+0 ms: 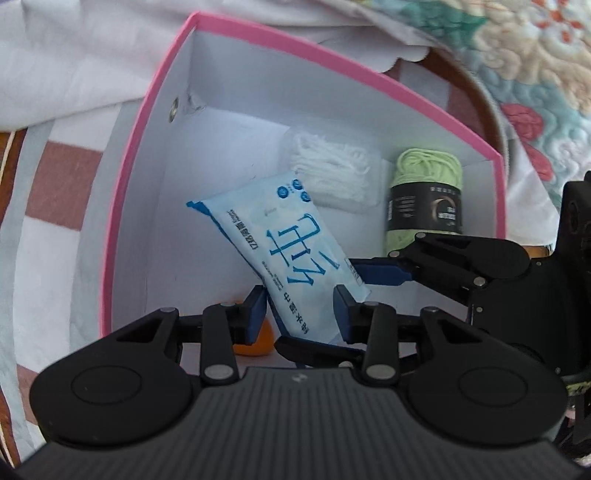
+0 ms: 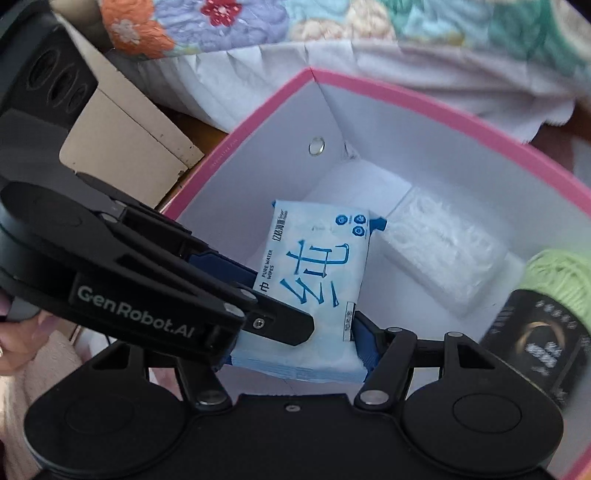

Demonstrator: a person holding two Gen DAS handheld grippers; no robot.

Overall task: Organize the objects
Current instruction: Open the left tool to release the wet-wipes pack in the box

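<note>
A pale blue pack of wet wipes [image 1: 295, 254] [image 2: 314, 280] hangs tilted inside a pink box with white walls [image 1: 147, 122] [image 2: 443, 107]. My left gripper [image 1: 300, 310] has its blue pads against the pack's lower end, one on each side. My right gripper [image 2: 295, 343] comes in from the right in the left wrist view and is shut across the same pack. Its left finger is hidden behind the left gripper in the right wrist view. On the box floor lie a white yarn bundle [image 1: 332, 173] [image 2: 443, 251], a green yarn ball with a black label [image 1: 424, 192] [image 2: 546, 295] and an orange object [image 1: 258, 339].
A floral quilt [image 1: 535, 55] [image 2: 258, 22] and white cloth lie behind the box. A striped cloth [image 1: 55, 177] is at its left. A cream block [image 2: 122, 136] stands beside the box's left wall. A person's hand [image 2: 22, 332] holds the left gripper.
</note>
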